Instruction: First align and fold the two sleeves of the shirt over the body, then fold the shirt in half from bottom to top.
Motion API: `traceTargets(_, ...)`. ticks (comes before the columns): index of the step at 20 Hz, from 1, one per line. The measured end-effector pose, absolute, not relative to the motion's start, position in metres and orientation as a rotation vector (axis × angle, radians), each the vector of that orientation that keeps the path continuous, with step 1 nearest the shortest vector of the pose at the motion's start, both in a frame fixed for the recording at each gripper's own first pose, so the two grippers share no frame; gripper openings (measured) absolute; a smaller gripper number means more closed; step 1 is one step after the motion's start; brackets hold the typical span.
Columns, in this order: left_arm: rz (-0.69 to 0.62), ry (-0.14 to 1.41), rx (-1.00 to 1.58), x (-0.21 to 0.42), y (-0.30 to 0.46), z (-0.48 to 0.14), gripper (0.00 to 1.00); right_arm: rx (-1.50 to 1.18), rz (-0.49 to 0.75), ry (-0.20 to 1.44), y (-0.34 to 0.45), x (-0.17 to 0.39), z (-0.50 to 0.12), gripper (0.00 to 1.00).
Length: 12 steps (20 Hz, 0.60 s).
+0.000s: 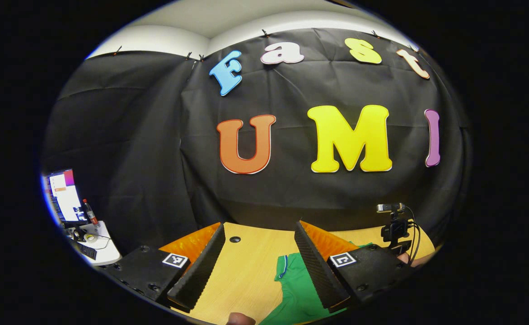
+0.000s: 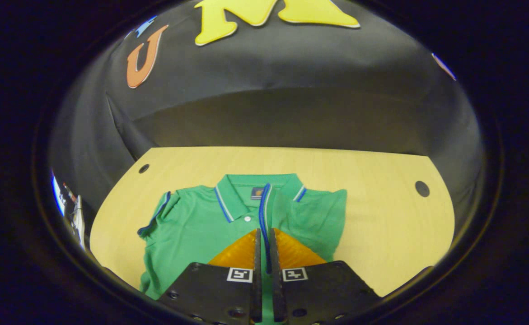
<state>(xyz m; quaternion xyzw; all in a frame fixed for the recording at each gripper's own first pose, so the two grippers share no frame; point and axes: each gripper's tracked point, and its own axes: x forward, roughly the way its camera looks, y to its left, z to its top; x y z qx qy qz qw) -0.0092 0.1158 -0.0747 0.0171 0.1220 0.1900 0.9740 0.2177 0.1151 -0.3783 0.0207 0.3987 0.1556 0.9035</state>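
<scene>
A green polo shirt (image 2: 192, 230) with blue trim lies flat on the wooden table (image 2: 381, 225), collar toward the far wall. My right gripper (image 2: 264, 232) hovers over the middle of its chest, shut on the blue-edged cuff of one sleeve (image 2: 264, 207), which is drawn across the body. The other sleeve (image 2: 156, 216) lies out to the side. In the left gripper view, my left gripper (image 1: 259, 224) is open wide above the table, nothing between its fingers. A part of the shirt (image 1: 298, 289) shows beside its right finger.
The table has round cable holes (image 2: 422, 188) near its far corners. A small camera on a stand (image 1: 395, 225) sits at the table's edge. Off to the side is a white desk with a monitor (image 1: 65, 194) and a bottle (image 1: 89, 212).
</scene>
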Motion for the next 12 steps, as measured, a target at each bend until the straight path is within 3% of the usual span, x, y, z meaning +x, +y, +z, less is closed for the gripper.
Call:
traceTargets(1,0.392,0.253,0.031,-0.011,0.119,-0.077,0.98,0.052,0.347,0.820,0.123,0.214,-0.376,0.11)
traceTargets(3,0.403,0.261,0.018,-0.014,0.123,-0.080,0.98,0.050,0.368,0.799,0.131,0.209,-0.368,0.35)
traceTargets(6,0.396,0.257,0.008,-0.013,0.125,-0.085,0.98,0.036,0.356,0.779,0.127,0.201,-0.356,0.97)
traceTargets(12,0.287,0.290,-0.025,0.004,0.119,-0.119,0.98,-0.003,0.319,0.683,0.105,0.180,-0.308,0.96)
